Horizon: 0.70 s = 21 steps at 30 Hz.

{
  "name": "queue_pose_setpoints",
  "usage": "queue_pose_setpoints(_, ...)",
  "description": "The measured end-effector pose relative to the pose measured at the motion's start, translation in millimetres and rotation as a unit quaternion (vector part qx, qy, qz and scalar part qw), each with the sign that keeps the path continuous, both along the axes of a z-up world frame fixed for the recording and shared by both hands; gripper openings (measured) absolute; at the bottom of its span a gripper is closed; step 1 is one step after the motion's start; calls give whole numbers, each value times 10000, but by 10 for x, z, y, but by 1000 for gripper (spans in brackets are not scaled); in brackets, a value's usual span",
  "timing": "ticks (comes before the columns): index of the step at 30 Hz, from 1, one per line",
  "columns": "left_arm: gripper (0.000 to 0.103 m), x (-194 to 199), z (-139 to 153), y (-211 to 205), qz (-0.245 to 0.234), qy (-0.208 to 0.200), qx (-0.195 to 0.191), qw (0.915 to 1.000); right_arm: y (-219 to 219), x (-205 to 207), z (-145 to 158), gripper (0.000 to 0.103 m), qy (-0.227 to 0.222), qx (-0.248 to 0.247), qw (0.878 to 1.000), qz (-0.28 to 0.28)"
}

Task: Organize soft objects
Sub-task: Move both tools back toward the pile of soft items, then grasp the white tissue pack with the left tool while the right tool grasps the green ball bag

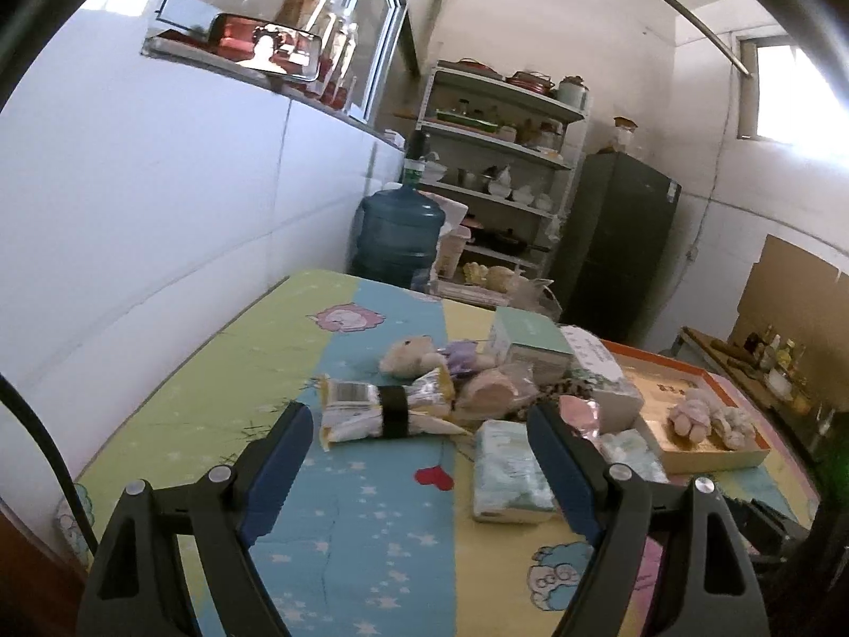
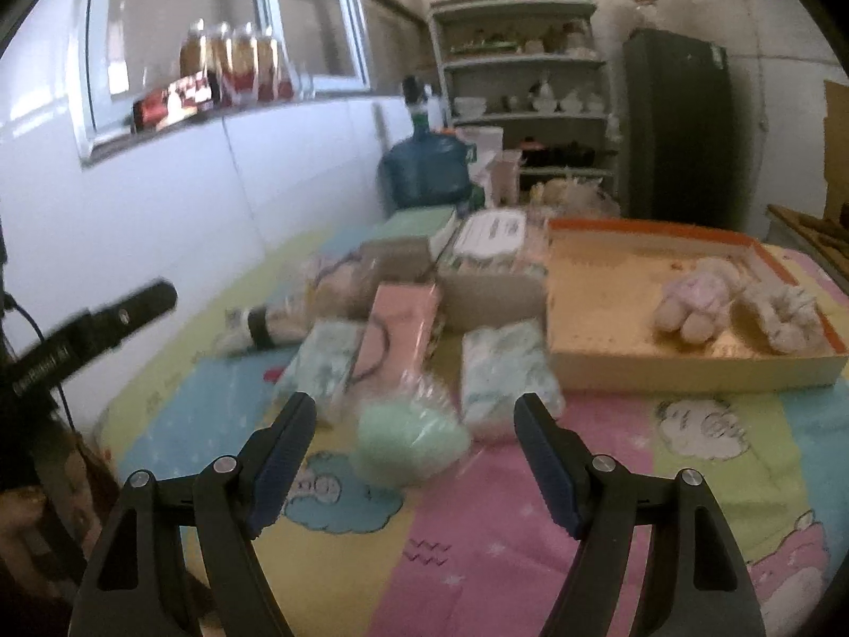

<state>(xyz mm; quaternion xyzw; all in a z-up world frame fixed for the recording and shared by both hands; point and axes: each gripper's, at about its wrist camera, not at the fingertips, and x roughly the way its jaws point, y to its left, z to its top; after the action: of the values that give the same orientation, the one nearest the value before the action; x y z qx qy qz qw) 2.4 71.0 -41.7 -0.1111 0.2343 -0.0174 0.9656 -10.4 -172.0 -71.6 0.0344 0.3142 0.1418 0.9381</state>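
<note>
My left gripper point(image 1: 419, 419) is open and empty above the patterned table, facing a banded bundle of packets point(image 1: 382, 409), a cream plush toy point(image 1: 411, 355) and a pale tissue pack point(image 1: 509, 470). My right gripper point(image 2: 414, 409) is open and empty, with a mint green soft puff in clear wrap point(image 2: 408, 438) lying just ahead between its fingers. A pink packet point(image 2: 400, 326) and two tissue packs point(image 2: 504, 371) lie beyond. An orange-rimmed cardboard tray point(image 2: 690, 371) holds a pink plush toy point(image 2: 695, 302) and a white scrunchie point(image 2: 785, 313). The left gripper shows blurred at the left edge of the right wrist view point(image 2: 95, 329).
Boxes stand at the table's far side: a mint green box point(image 1: 530, 339) and a white labelled box point(image 2: 491, 244). Behind the table are a blue water jug point(image 1: 398, 233), a shelf of dishes point(image 1: 504, 170) and a dark fridge point(image 1: 615, 233). A white wall point(image 1: 132, 239) runs along the left.
</note>
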Motion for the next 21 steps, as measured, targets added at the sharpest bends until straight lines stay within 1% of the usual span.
queue_pose_setpoints(5,83,20,-60,82,16,69,-4,10000,58,93,-135,78,245,-71,9997,-67)
queue_pose_setpoints(9,83,47,-106,165,-7,127,-61,9999,55,169,-186,78,384,-71,9991,-150)
queue_pose_setpoints(15,83,113,-155,276,-98,230,-57,9997,63,282,-264,79,551,52,9983,-162)
queue_pose_setpoints(16,83,125,-162,291,-123,254,-45,9996,60,298,-276,77,582,106,9981,-145)
queue_pose_setpoints(17,83,154,-170,311,-172,283,-34,9994,56,304,-283,72,598,141,9980,-149)
queue_pose_setpoints(18,83,188,-177,328,-232,312,-13,9992,49,316,-292,57,634,158,9977,-175)
queue_pose_setpoints(21,83,269,-190,343,-409,401,105,9983,36,310,-288,55,647,248,9974,-187)
